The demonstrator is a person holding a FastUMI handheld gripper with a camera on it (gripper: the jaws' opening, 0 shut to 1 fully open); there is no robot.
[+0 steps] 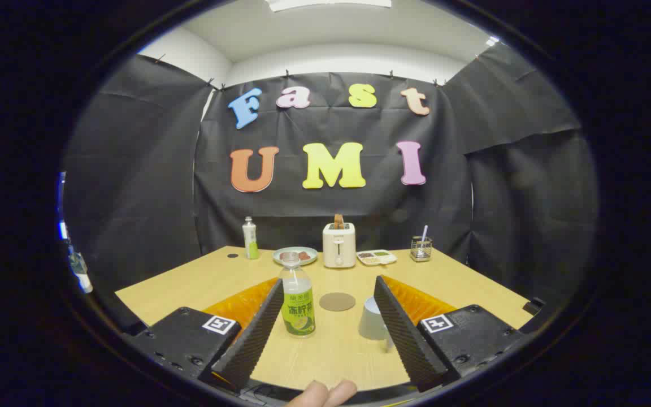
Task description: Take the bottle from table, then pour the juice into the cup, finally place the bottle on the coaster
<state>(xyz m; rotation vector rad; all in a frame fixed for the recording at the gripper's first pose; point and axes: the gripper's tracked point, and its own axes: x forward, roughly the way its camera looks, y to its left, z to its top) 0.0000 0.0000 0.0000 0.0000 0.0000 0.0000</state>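
your jaws (pixel 325 316) stand wide apart low in the frame, holding nothing, juice bottle (pixel 297 297) upright on the counter (pixel 190 282) just inside the left finger, round coaster (pixel 337 301) at centre beyond the fingertips, grey cup (pixel 372 319) beside the right finger, toaster (pixel 339 244) further back

Claw (pixel 325 302) fingers wide apart, level, empty.

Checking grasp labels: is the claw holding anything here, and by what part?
Nothing held. The claw is open; the bottle stands on the table between its fingers, near the left one, untouched.
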